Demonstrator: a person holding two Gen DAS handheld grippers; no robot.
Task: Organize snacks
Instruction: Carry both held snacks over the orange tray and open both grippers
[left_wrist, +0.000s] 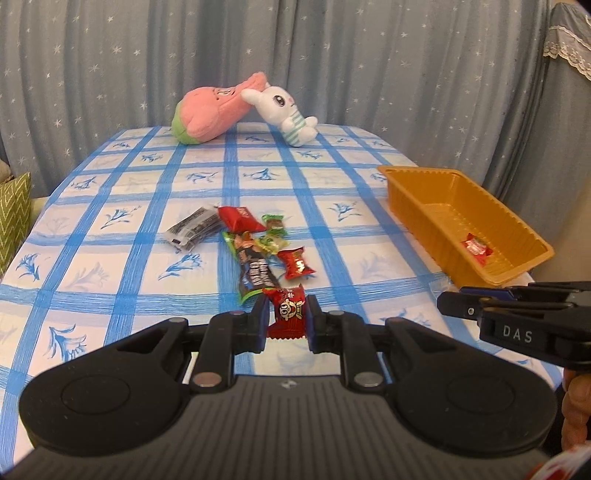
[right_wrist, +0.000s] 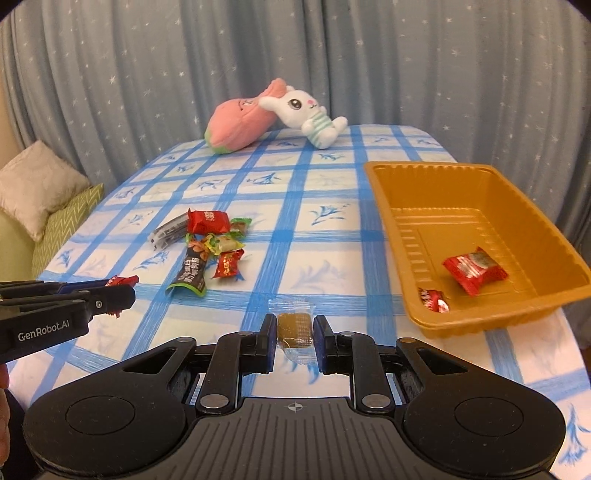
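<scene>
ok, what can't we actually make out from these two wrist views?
- Left wrist view: the orange plastic tray has its near end hidden by its own wall; only one red wrapped candy shows inside.
- Right wrist view: the red wrapped snack in the left claw is mostly hidden by the fingers.
- Both views: print on the dark snack bar wrapper is too small to read.
- The checked tablecloth's near edge is hidden by the claw bodies.

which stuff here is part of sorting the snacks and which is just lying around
Part of the job:
- orange ribbed plastic tray
- heap of wrapped snacks on the checked cloth
- red wrapped candy in the left gripper
- brown biscuit in clear wrap in the right gripper

Lying about:
- pink plush peach
- white plush rabbit
- beige cushion
</scene>
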